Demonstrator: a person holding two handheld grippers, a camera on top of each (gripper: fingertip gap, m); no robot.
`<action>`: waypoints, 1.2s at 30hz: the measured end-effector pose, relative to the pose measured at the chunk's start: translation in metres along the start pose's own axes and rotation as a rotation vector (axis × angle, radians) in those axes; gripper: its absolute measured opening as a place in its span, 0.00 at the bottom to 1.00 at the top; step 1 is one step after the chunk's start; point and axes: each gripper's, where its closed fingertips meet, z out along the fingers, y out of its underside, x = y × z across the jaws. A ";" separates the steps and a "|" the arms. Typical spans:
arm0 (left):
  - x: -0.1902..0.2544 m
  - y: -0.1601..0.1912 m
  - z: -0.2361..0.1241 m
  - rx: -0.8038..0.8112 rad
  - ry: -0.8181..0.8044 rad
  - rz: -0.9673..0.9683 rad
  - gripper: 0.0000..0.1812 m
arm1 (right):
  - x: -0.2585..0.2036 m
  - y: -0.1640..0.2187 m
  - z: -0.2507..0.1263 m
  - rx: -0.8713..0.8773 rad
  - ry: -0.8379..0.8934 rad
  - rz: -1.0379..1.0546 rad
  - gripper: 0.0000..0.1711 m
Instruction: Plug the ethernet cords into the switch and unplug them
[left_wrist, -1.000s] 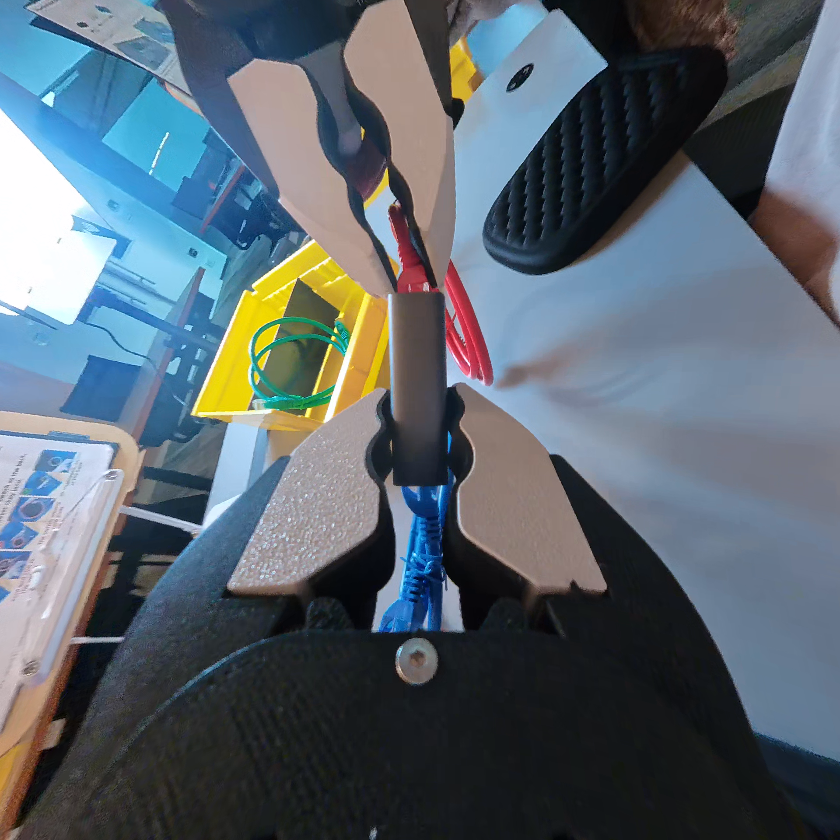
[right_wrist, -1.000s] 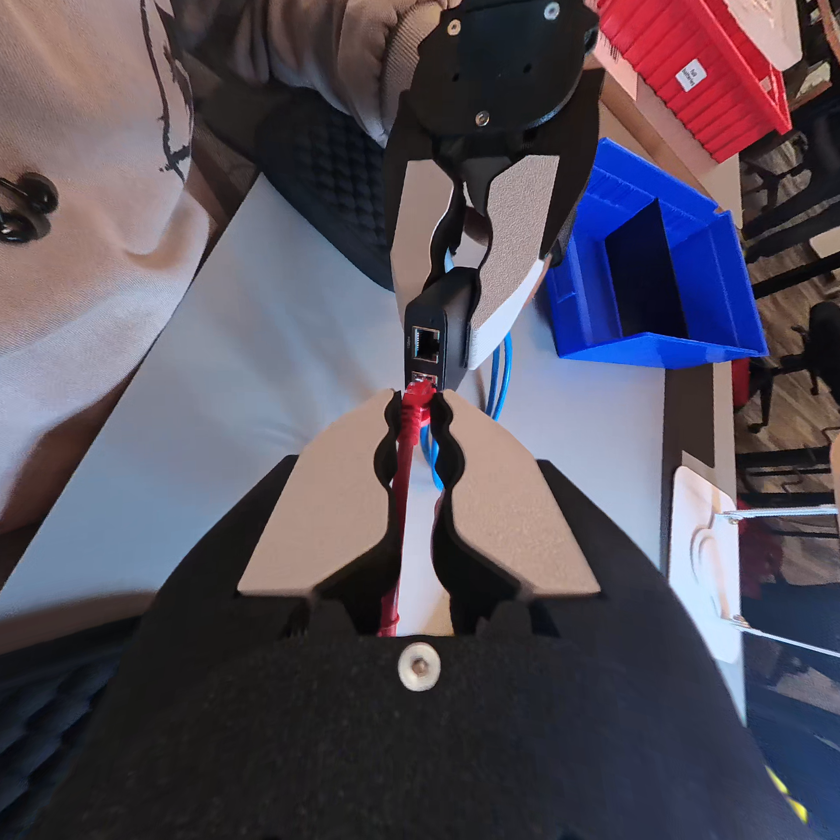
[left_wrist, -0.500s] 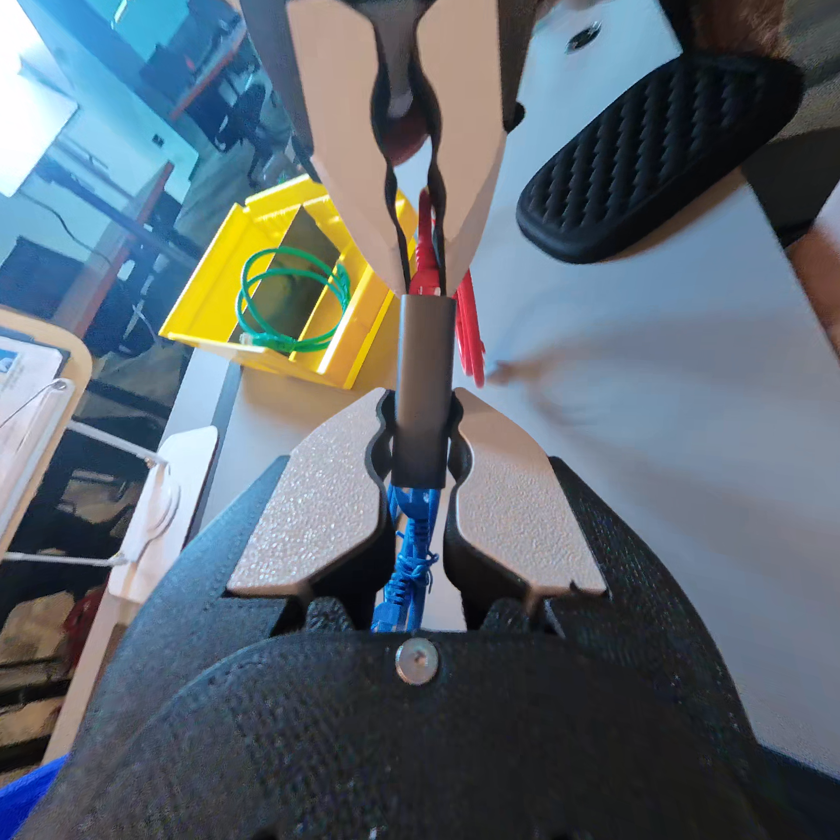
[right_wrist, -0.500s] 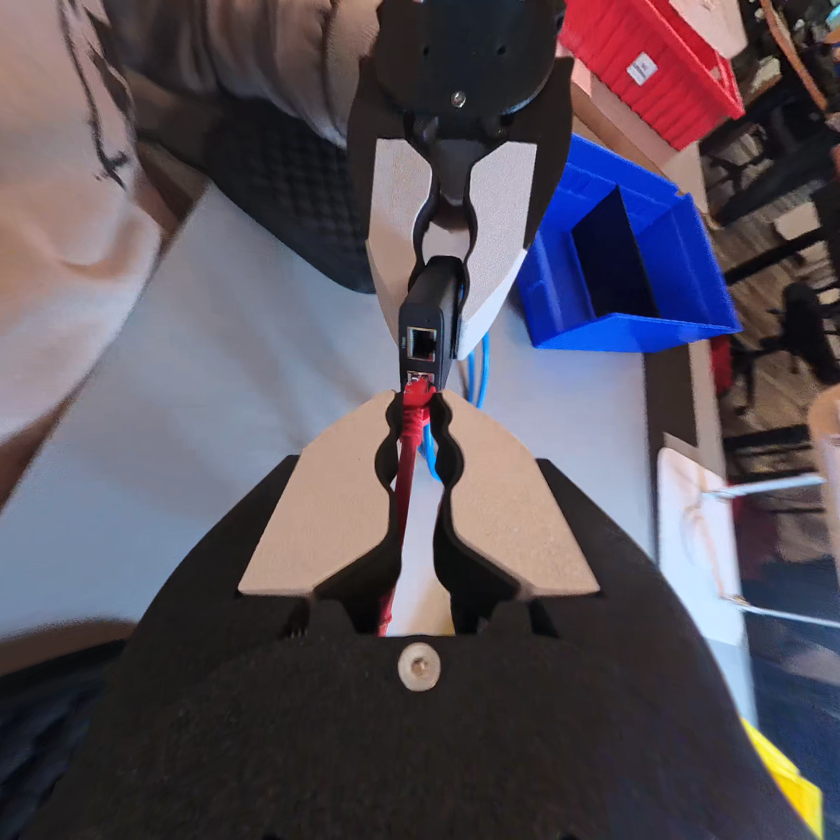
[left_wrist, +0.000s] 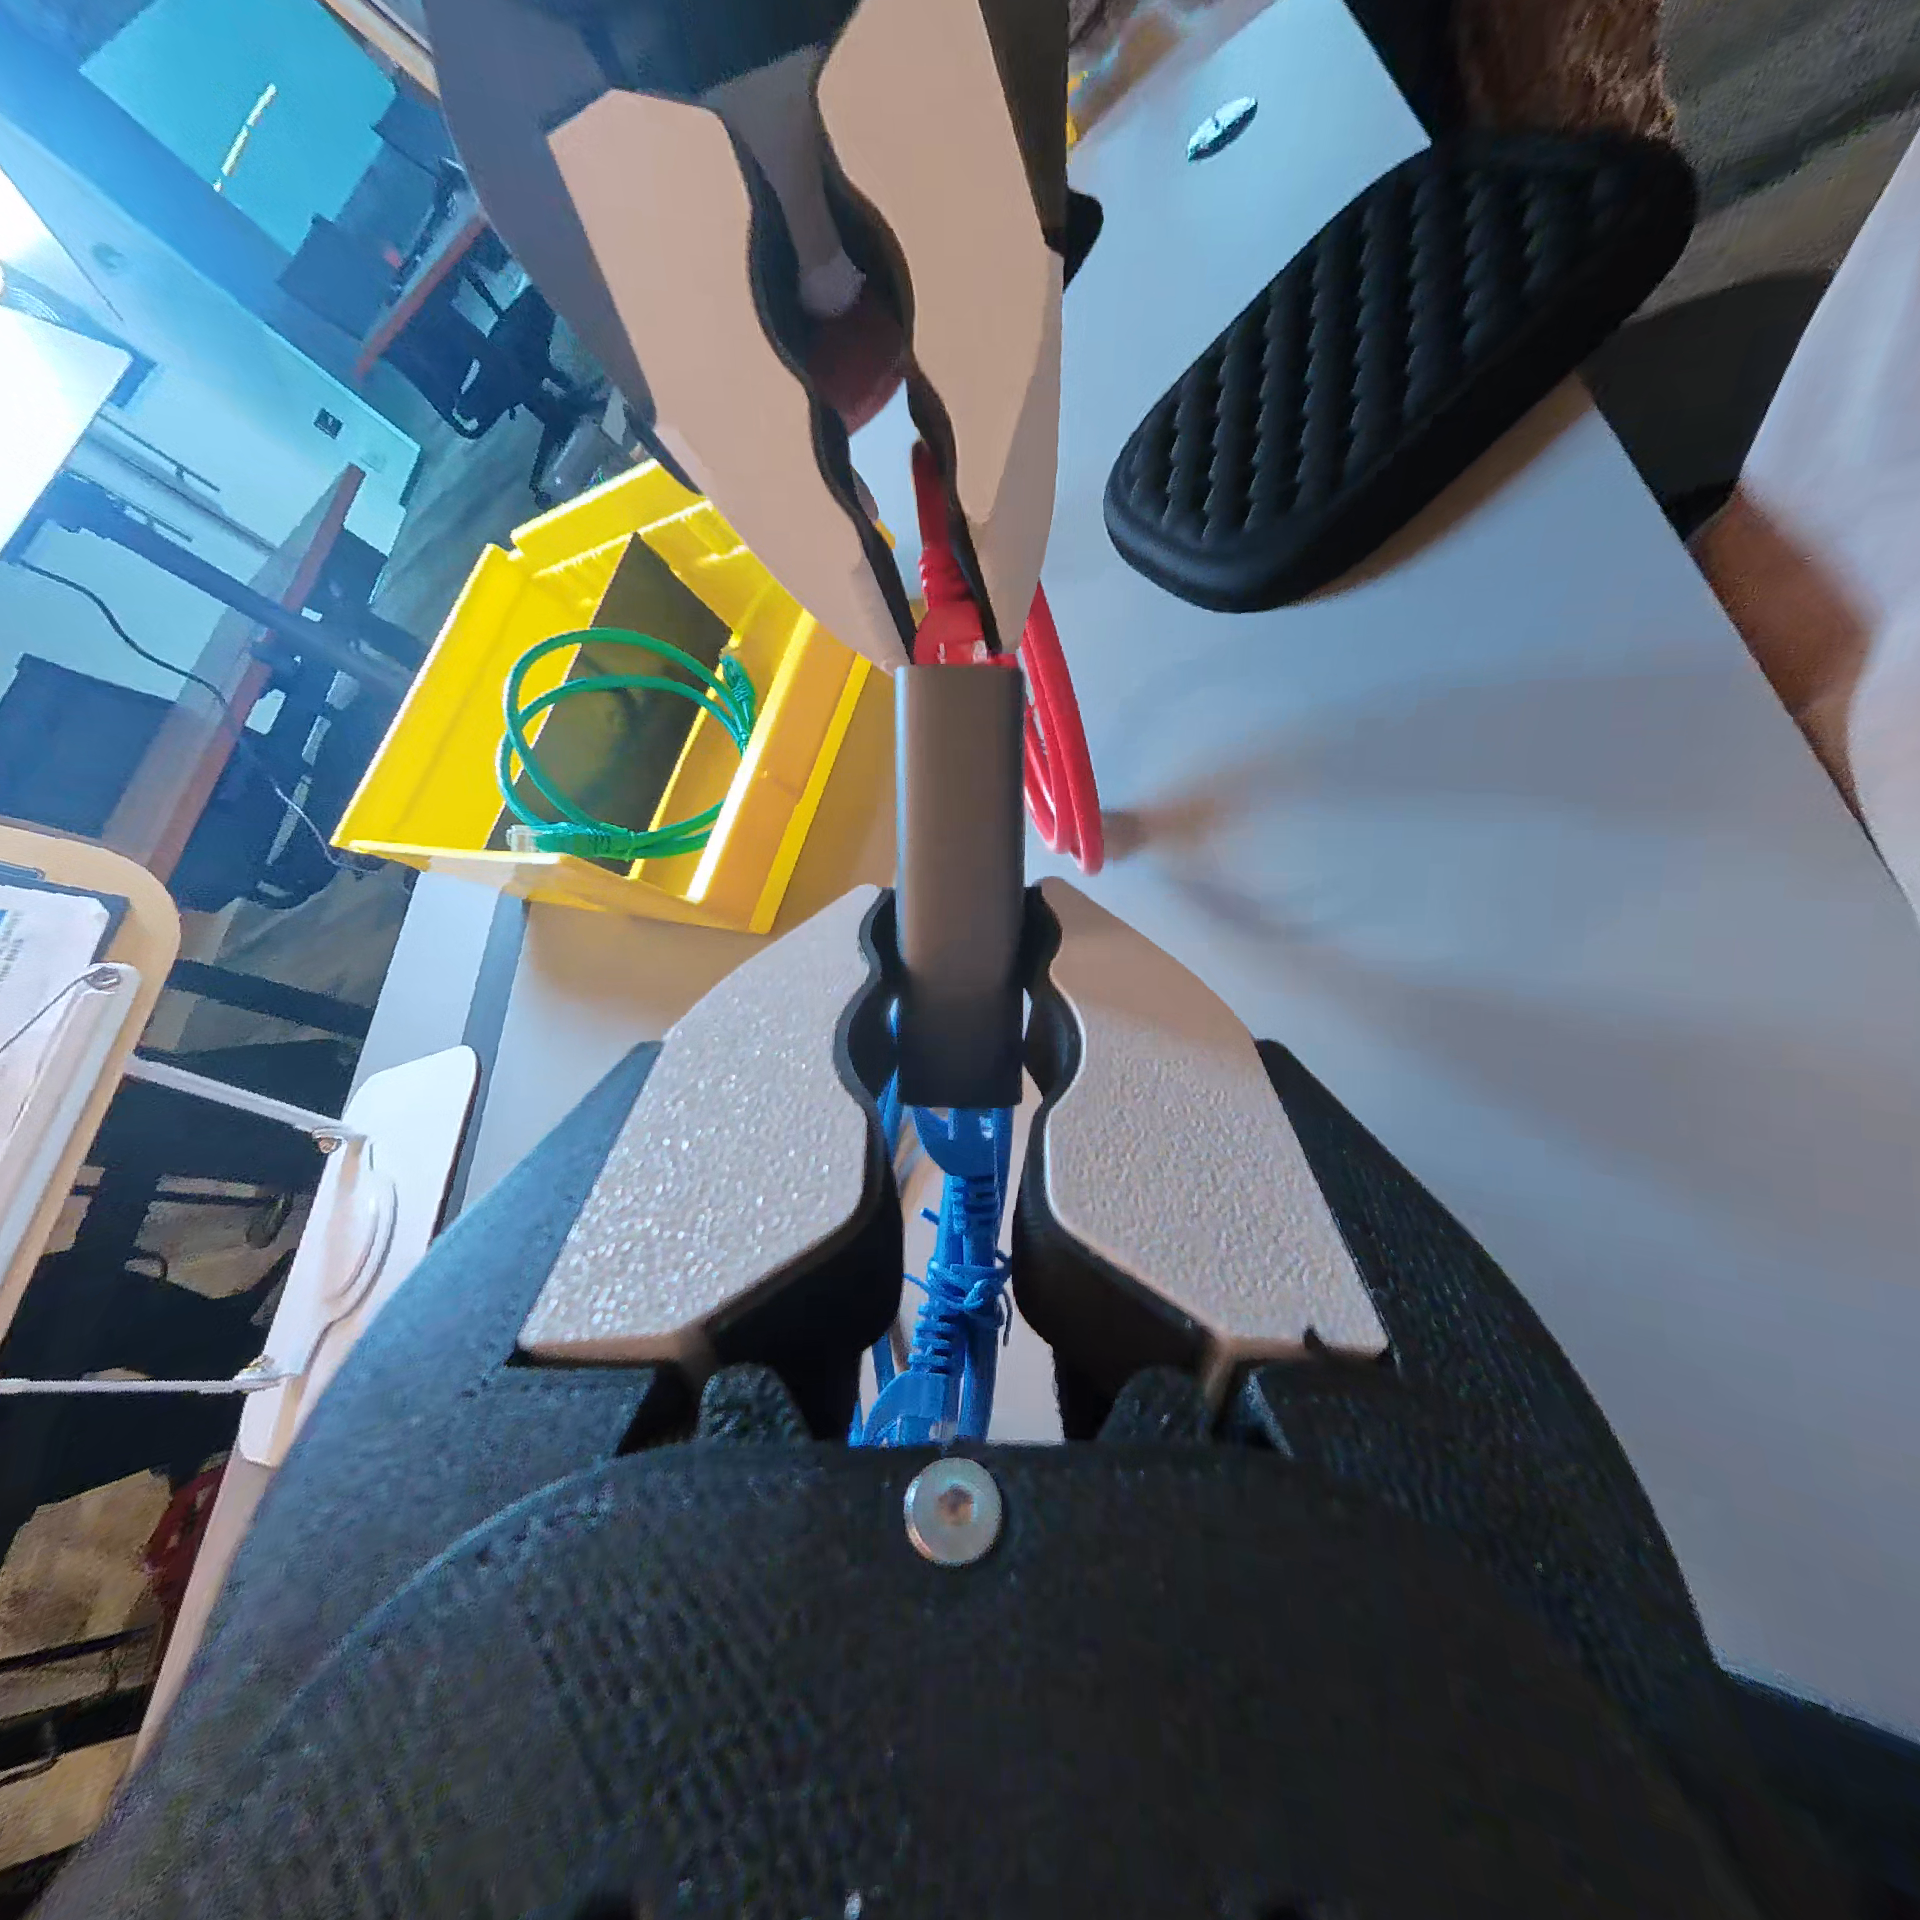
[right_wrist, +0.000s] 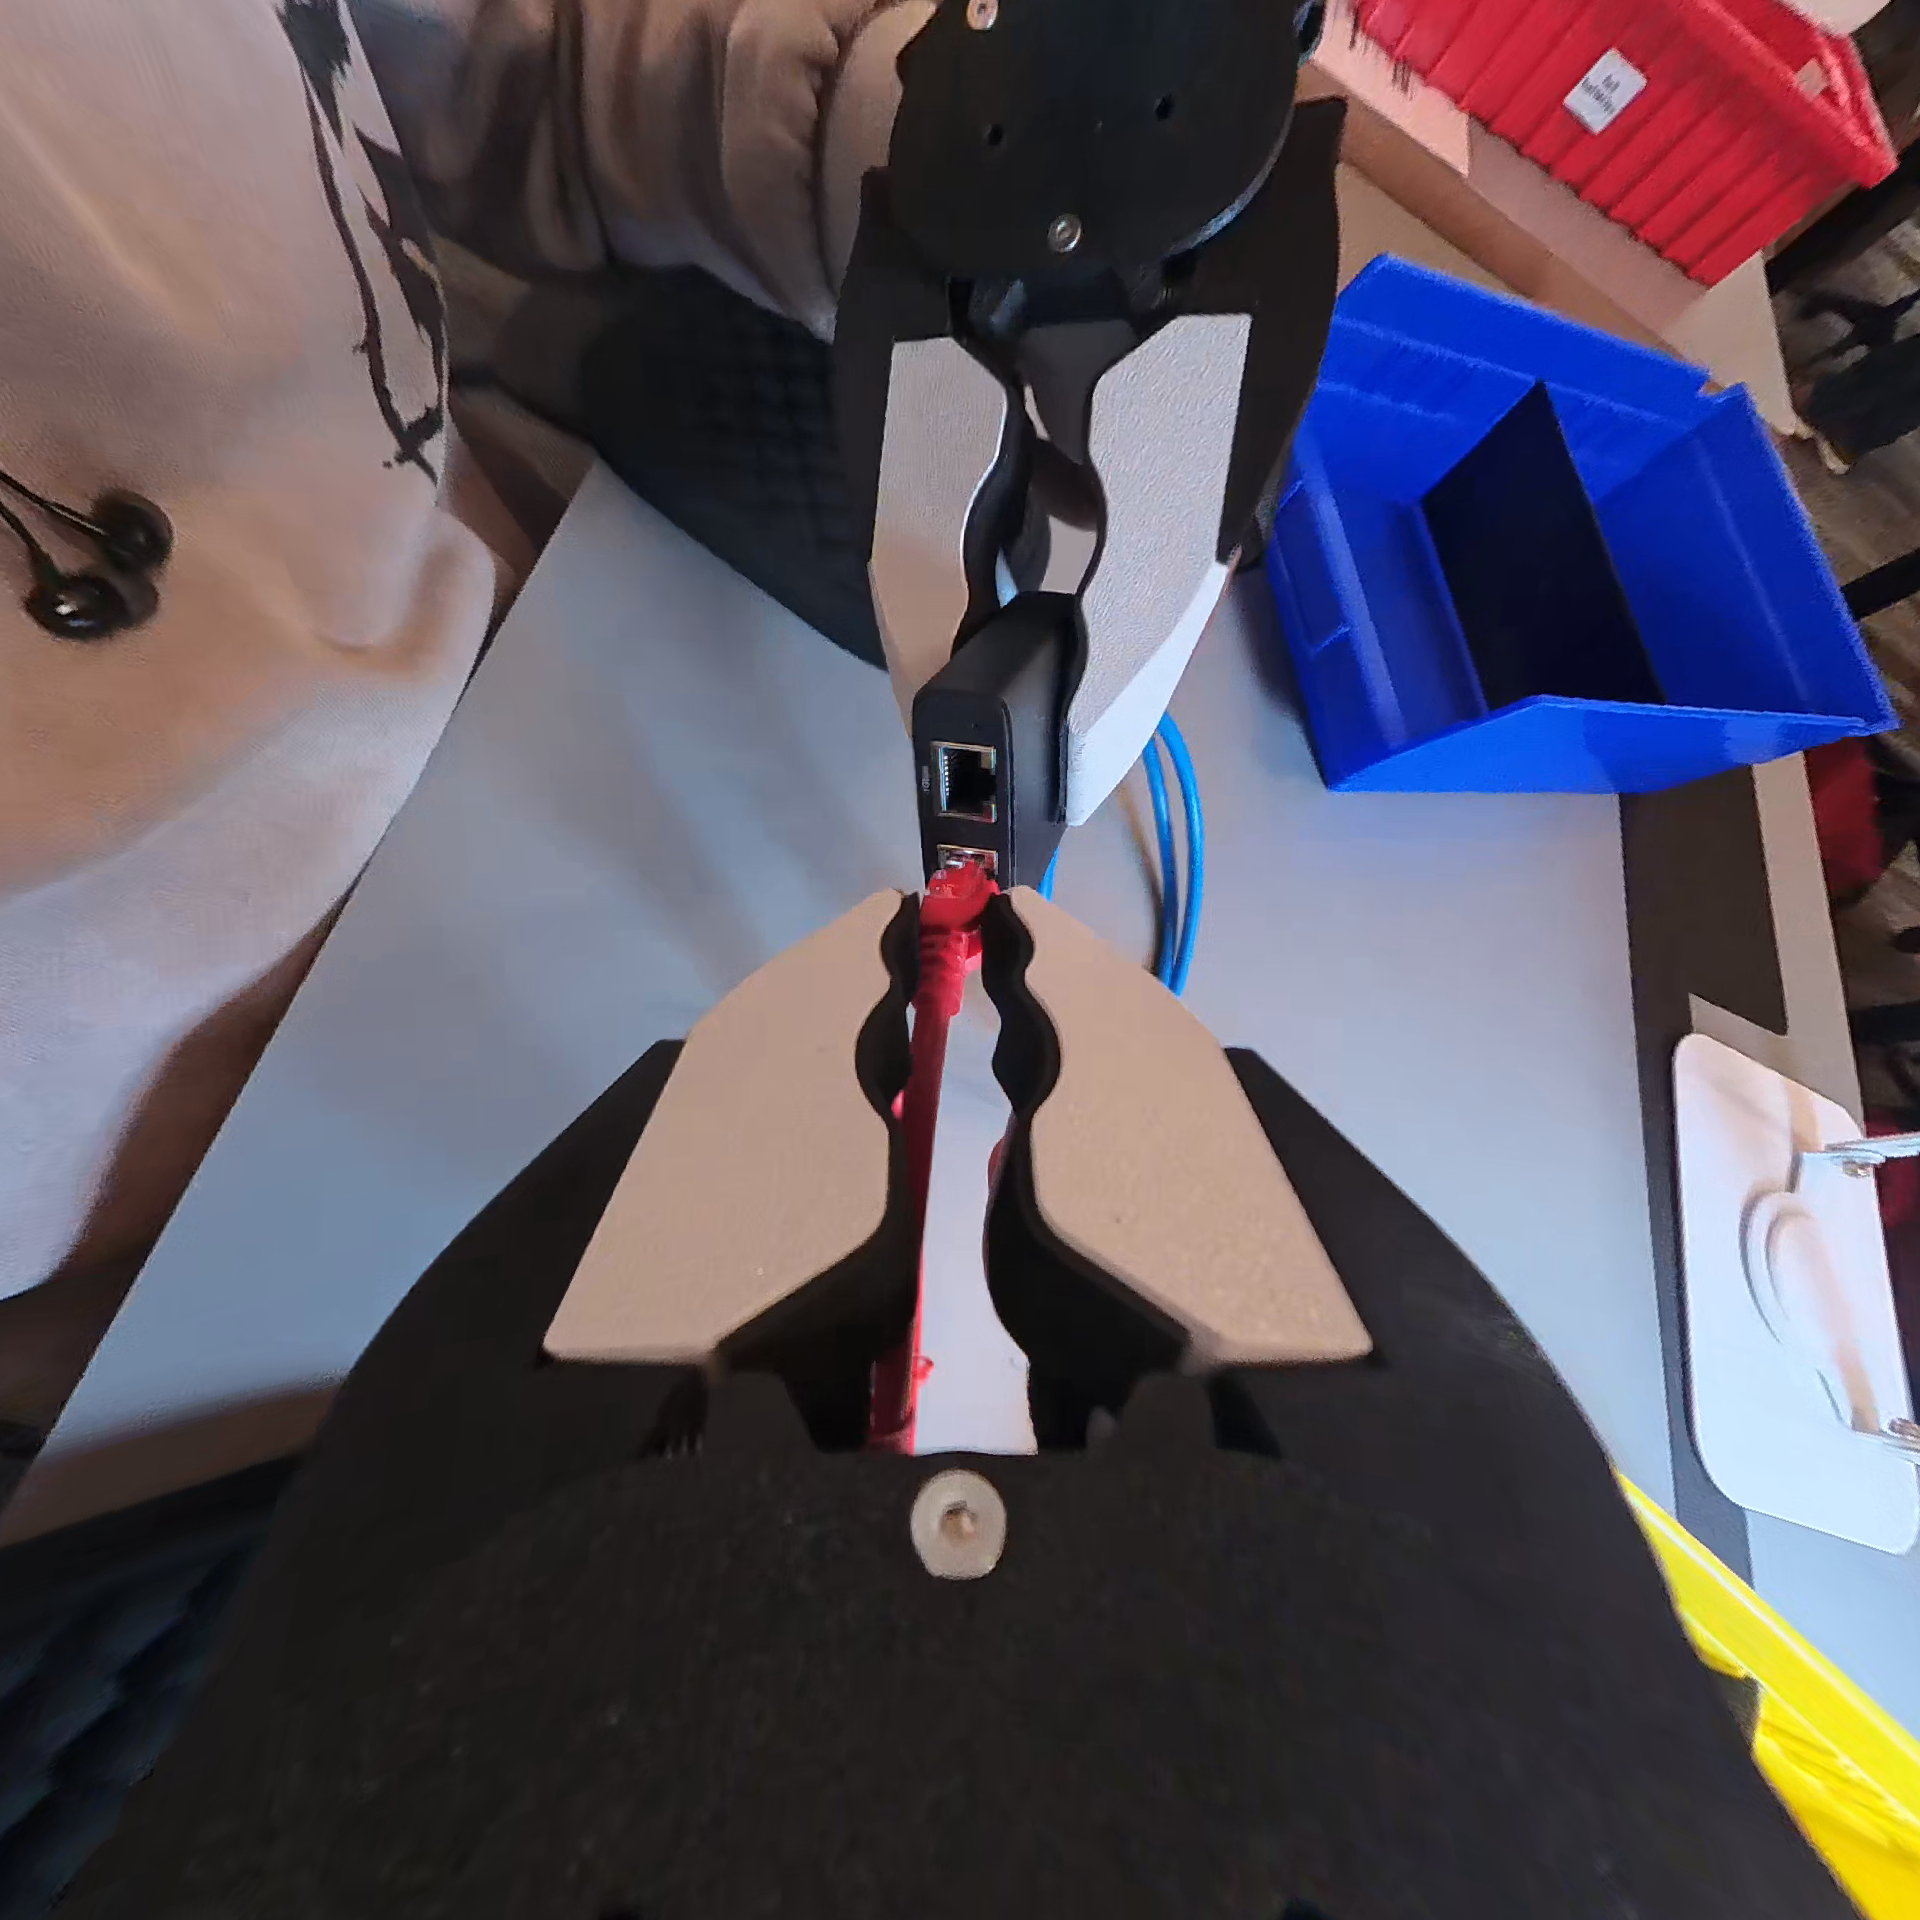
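My left gripper (left_wrist: 956, 914) is shut on a small black switch (left_wrist: 958, 831) and holds it above the white table (left_wrist: 1455, 935). A blue cord (left_wrist: 951, 1226) is plugged into the switch's near end. My right gripper (right_wrist: 956, 904) is shut on the plug of a red cord (right_wrist: 951, 925). The plug's tip sits at the lower port of the switch (right_wrist: 982, 727); how deep it sits is hidden. The upper port (right_wrist: 964, 779) is empty. The right gripper (left_wrist: 956, 649) shows opposite in the left wrist view, and the left gripper (right_wrist: 1023, 717) in the right wrist view.
A yellow bin (left_wrist: 468, 769) holds a coiled green cord (left_wrist: 613, 748). An empty blue bin (right_wrist: 1714, 623) stands at the table's far right, with a red bin (right_wrist: 1662, 114) behind it. A white stand base (right_wrist: 1787, 1278) and a black chair armrest (left_wrist: 1382, 312) are at the edges. A person's torso (right_wrist: 156, 416) is close on the left. There is about 4 cm between the tips of the two grippers.
Both grippers have swung slightly together above the table, so the background shifts. The holds are the same, and the red plug stays at the lower port.
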 end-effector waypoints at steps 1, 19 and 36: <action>-0.001 0.000 -0.001 0.007 0.001 -0.005 0.13 | 0.001 -0.002 0.000 0.014 0.002 0.008 0.07; -0.017 0.008 0.002 -0.006 -0.147 0.043 0.12 | 0.025 0.006 0.015 0.015 0.275 -0.055 0.07; 0.007 0.013 0.009 -0.040 -0.075 0.267 0.12 | -0.006 0.012 0.022 -0.101 -0.032 -0.098 0.07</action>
